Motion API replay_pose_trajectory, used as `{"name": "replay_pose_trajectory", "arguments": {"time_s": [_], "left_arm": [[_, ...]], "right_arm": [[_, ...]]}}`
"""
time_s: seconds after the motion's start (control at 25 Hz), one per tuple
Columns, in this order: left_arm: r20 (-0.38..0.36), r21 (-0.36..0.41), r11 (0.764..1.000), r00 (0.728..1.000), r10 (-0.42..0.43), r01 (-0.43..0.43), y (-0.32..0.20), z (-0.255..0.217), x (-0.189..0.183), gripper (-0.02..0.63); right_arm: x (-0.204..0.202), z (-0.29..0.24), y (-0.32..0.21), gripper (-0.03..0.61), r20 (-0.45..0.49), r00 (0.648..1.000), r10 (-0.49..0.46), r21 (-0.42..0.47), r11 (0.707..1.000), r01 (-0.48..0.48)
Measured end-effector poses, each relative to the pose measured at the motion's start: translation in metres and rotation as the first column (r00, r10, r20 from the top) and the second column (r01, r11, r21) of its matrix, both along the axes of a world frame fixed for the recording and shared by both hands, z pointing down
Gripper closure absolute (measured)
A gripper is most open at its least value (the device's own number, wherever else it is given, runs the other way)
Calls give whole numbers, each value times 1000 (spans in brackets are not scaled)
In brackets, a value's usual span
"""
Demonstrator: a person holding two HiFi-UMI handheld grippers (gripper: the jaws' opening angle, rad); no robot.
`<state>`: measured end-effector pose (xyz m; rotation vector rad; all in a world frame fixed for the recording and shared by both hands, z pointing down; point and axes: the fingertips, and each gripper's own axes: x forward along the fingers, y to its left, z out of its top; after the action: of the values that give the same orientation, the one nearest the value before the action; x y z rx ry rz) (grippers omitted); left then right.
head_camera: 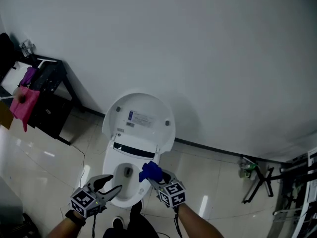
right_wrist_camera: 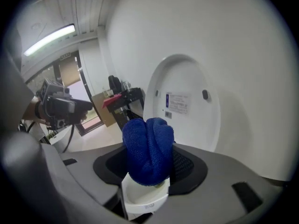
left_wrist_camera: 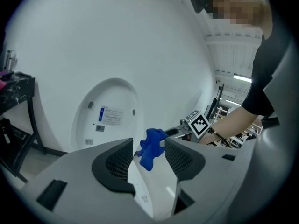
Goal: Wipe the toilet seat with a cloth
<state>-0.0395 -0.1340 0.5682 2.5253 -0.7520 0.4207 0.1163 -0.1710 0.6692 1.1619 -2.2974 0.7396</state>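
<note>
Cloth (head_camera: 151, 171) in right tool (head_camera: 154, 180), perhaps touching seat (head_camera: 113, 165), lid (head_camera: 141, 118) raised

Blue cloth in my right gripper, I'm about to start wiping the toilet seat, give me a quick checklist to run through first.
1. Grip on cloth: ok. The right gripper is shut on the blue cloth.
2. Lid out of the way: ok. The lid stands raised towards the wall.
3. Left gripper free: ok. Its jaws are apart with nothing between them.
4. Cloth above the seat: ok, at its right side.
5. Cloth touching the seat: cannot tell.
</note>
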Motion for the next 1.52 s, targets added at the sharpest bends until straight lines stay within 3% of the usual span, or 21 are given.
{"name": "replay_pose_trajectory", "arguments": {"time_s": [0.16,0.36,0.52,0.72,1.12,1.32,1.52], "left_arm": [[40,-66,998,999,16,-14,-15,61,6,378],[54,-137,990,998,-10,18,-30,114,16,370],[52,-182,983,998,-33,42,-40,144,31,370],[24,-200,980,1000,-8,13,-33,176,48,370],[11,-268,958,995,-97,97,-30,187,45,370],[18,-274,958,996,-84,86,-18,194,44,370],[9,-279,957,997,-81,80,-12,193,50,370]], "right_arm": [[0,89,-26,348,-67,997,-36,-83,996,30],[-11,174,-38,348,-137,979,-153,-166,978,129],[-17,236,-42,348,-189,952,-240,-226,954,196],[-21,302,-42,348,-254,912,-323,-251,932,260],[-23,362,1,345,-357,796,-489,-389,852,349],[-25,367,48,345,-273,835,-478,-478,821,313],[-44,374,113,345,-213,819,-532,-536,765,358]]}}
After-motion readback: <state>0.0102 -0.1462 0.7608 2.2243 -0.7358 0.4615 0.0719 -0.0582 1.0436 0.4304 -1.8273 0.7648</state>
